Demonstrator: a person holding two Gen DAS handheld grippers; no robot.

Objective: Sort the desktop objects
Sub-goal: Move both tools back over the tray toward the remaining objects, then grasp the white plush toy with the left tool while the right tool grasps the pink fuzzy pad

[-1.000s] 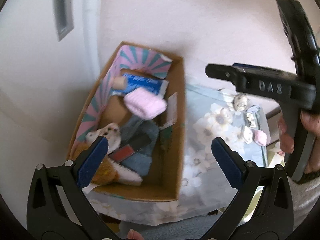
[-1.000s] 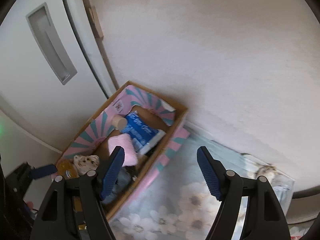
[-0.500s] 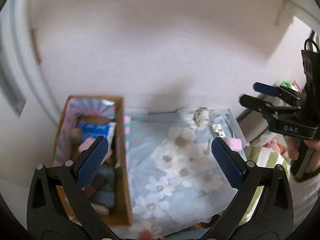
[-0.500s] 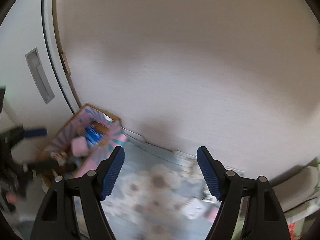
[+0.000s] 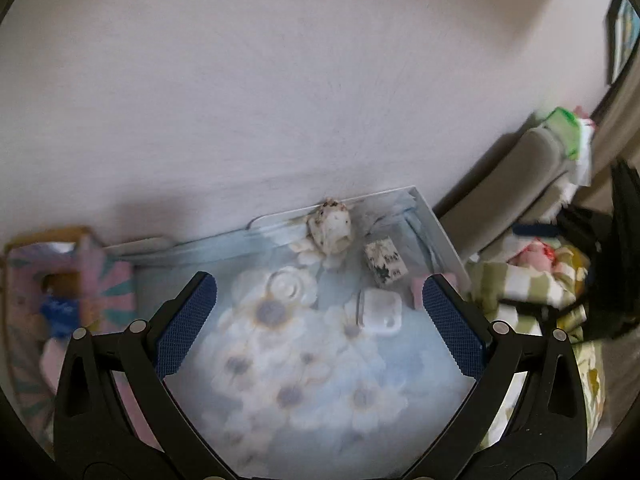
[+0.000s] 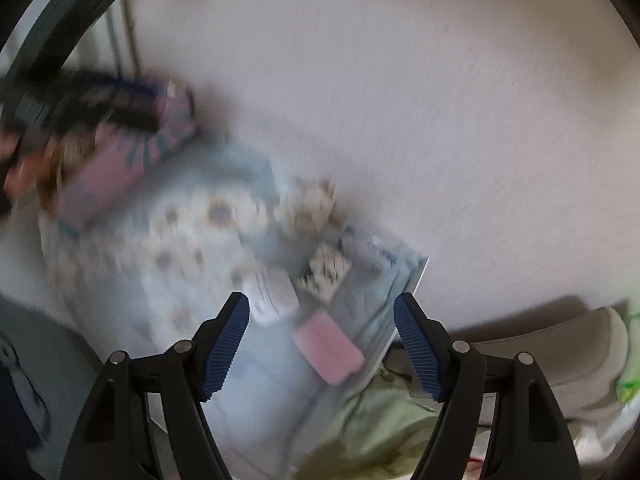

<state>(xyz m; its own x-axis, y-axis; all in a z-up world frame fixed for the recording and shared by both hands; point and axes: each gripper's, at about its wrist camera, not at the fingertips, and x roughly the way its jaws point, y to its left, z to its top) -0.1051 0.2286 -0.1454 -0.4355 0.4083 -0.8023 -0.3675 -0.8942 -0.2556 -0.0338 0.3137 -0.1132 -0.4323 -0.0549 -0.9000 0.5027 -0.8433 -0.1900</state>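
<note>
Both the left gripper (image 5: 319, 322) and the right gripper (image 6: 321, 346) are matte black plastic frames with triangular cut-outs and silver round screws at the joints, each carrying two fingers (image 5: 185, 323) faced with dark blue, finely ribbed pads (image 6: 416, 346) on the inner sides

Motion blur smears the cardboard box (image 6: 120, 168); its contents cannot be told.
</note>
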